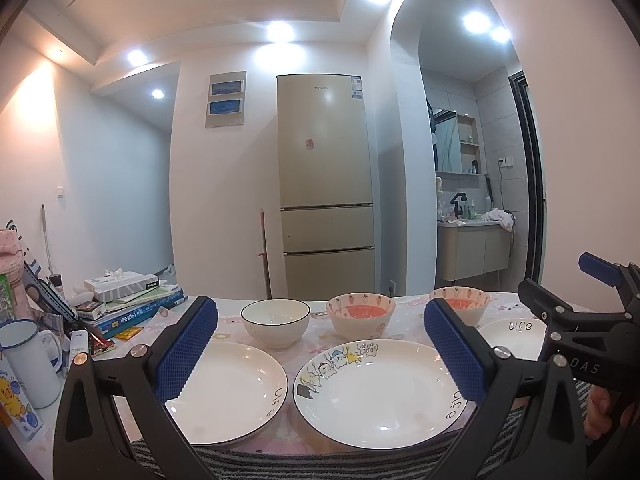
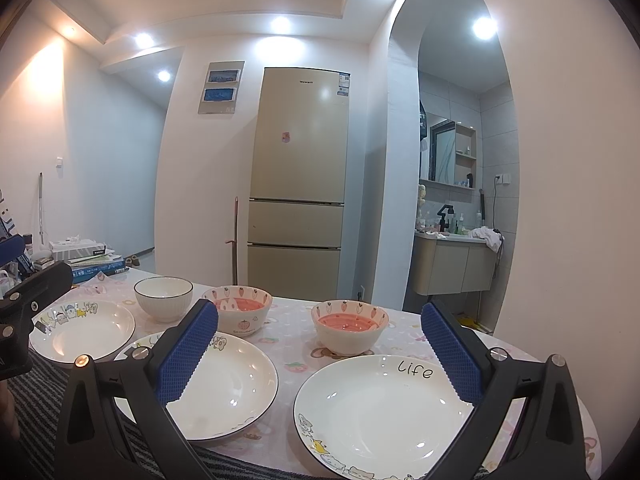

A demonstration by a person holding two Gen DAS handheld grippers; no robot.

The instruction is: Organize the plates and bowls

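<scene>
- Fridge (image 1: 326, 184): tall, beige, glossy, three doors, stands behind the table in both views.
- Table (image 2: 288, 344): rounded edge, pale pink cartoon-print cover.
- Three plates, white glazed, shallow, round, in a row along the near edge: left plate (image 1: 236, 390), middle plate (image 1: 380, 392) with cartoon animals and "life" lettering, right plate (image 2: 384, 412) also marked "life".
- Three bowls in a row behind the plates: white bowl (image 1: 276, 322), ribbed wall, dark rim; two strawberry-print bowls (image 1: 360, 316) (image 2: 350, 326) with red-orange insides.
- Left gripper (image 1: 320, 352): jaws wide open, nothing held, hovering over left and middle plates. Black frame, blue knurled pads (image 1: 186, 350).
- Right gripper (image 2: 320, 354): jaws wide open, empty, above middle and right plates.
- Left view only: book stack (image 1: 136, 304), white enamel mug (image 1: 30, 364) at the table's left end, plus a hand (image 1: 600, 412) on the right gripper's handle.
- Right view only: full right plate, with cartoon figures on its near rim.
</scene>
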